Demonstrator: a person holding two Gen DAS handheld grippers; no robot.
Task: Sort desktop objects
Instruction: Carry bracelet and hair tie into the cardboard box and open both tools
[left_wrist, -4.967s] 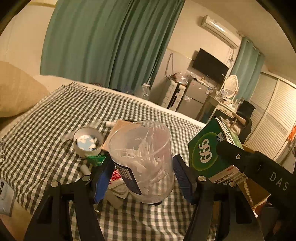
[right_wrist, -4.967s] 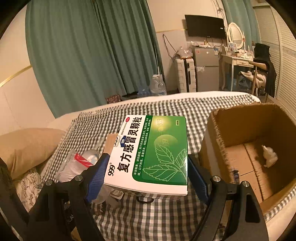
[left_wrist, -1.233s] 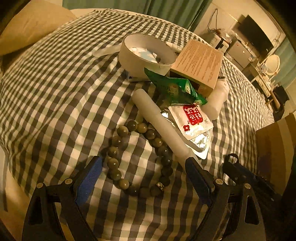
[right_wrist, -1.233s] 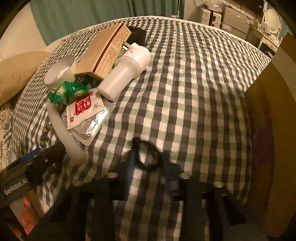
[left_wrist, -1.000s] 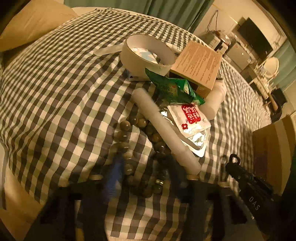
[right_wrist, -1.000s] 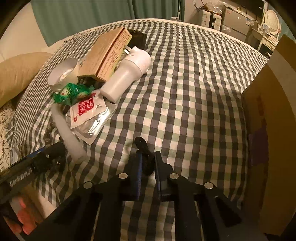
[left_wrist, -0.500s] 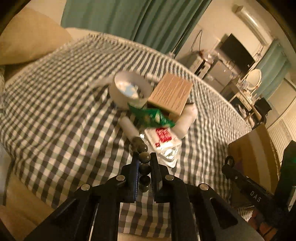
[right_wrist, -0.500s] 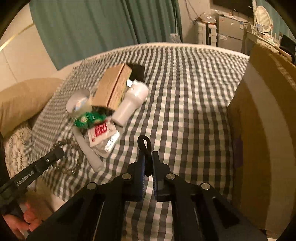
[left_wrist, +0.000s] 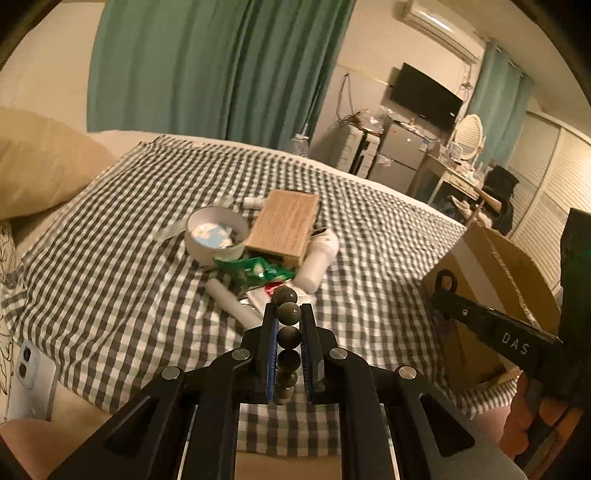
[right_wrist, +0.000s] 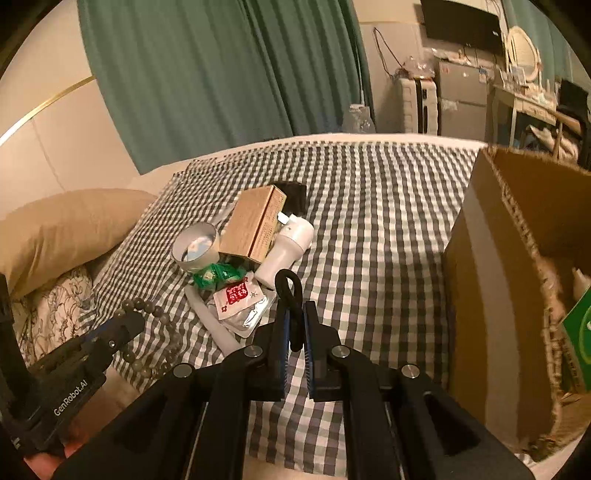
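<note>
My left gripper is clamped on a bead bracelet, lifted off the checked bedspread. The rest of the pile sits mid-bed: tape roll, kraft box, white bottle, green packet and red-and-white sachet. My right gripper pinches a black hair tie. The cardboard box stands at far right.

Glossy bead bracelet; rough cardboard box; checked cloth.
</note>
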